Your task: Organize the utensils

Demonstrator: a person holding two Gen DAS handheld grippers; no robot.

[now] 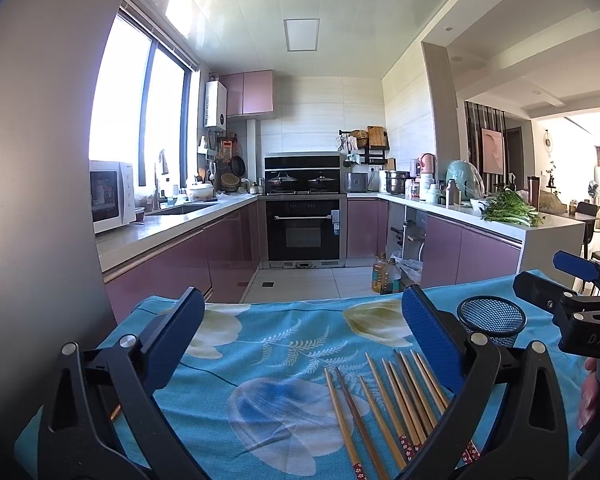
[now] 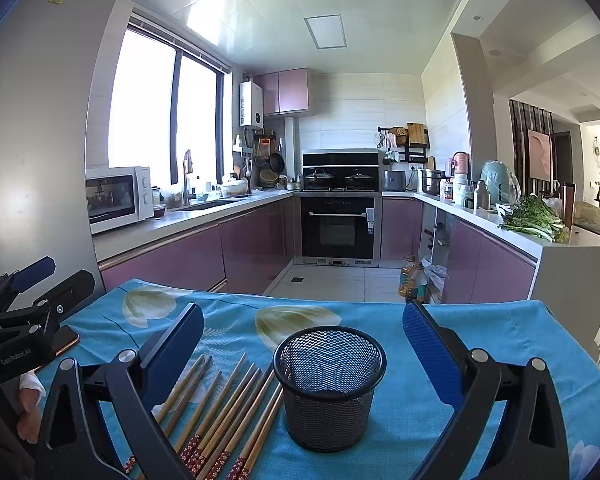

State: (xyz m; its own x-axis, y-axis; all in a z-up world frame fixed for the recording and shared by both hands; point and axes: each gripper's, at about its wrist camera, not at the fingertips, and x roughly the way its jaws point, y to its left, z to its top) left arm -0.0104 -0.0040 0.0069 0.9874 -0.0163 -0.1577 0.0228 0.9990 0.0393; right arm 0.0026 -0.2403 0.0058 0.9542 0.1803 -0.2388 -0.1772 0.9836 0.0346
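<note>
Several wooden chopsticks [image 1: 384, 404] with red patterned ends lie side by side on the blue floral tablecloth [image 1: 260, 364]. In the right wrist view the chopsticks [image 2: 220, 412] lie just left of an empty black mesh cup [image 2: 329, 388]. My left gripper [image 1: 302, 330] is open and empty above the cloth, the chopsticks near its right finger. The mesh cup [image 1: 491, 318] stands to its right. My right gripper [image 2: 303, 342] is open and empty, its fingers either side of the cup. Each gripper shows in the other's view: the right one [image 1: 572, 284], the left one [image 2: 28, 280].
The table's far edge [image 2: 340, 300] drops to a tiled kitchen floor. A phone [image 2: 66, 342] lies on the cloth at the left. Oil bottles [image 2: 412, 278] stand on the floor beyond. Purple cabinets, an oven and counters lie further back.
</note>
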